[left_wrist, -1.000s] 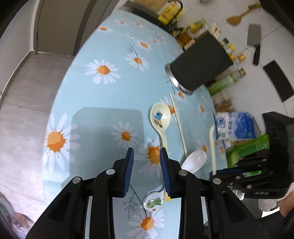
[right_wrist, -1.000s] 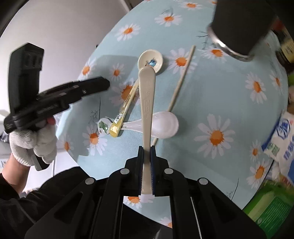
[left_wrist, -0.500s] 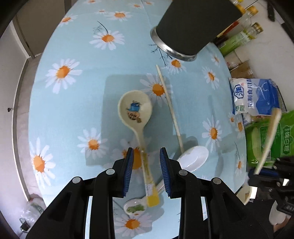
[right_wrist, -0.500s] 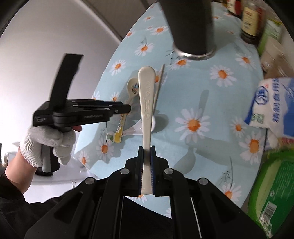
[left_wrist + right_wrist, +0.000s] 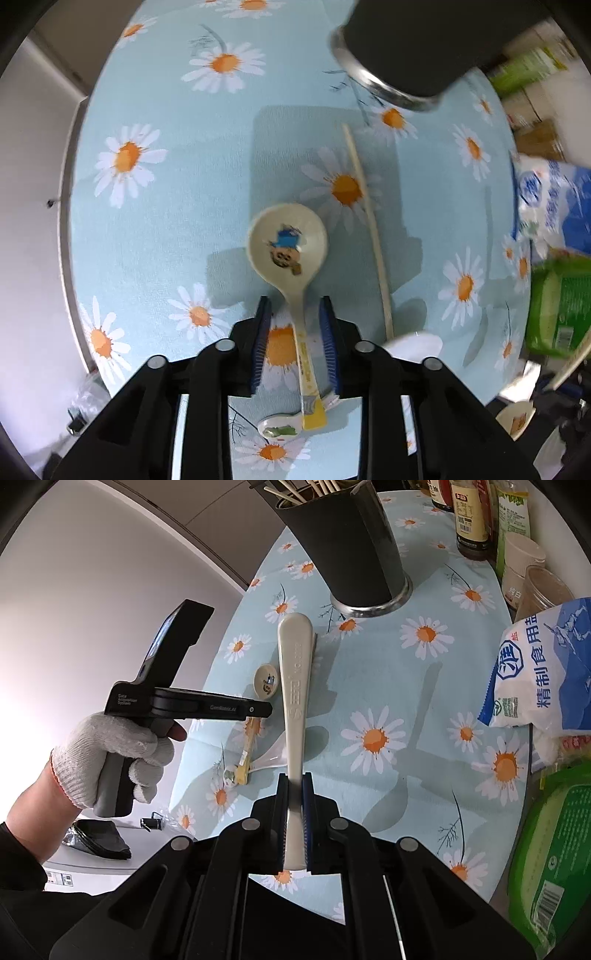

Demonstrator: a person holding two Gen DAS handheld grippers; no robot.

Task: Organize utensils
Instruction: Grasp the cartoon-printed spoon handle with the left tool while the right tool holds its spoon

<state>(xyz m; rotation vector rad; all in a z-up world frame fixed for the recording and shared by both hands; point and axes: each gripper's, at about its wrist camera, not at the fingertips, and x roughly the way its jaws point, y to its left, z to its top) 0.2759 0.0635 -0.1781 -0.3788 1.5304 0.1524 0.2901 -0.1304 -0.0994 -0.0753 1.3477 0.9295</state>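
Left wrist view: the left hand-held gripper (image 5: 295,343), jaws just closing yet clear of the cartoon spoon (image 5: 291,258), straddles its handle at lower centre; blur suggests a skewed grab.

Right wrist view: the right hand-held gripper (image 5: 294,823) pinches the white spoon (image 5: 293,686), the utensil holder (image 5: 347,546) above; it could clip the rim.

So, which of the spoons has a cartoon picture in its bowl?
The cream spoon with the yellow handle end, lying between the left gripper's fingers. The white spoon beside it is plain.
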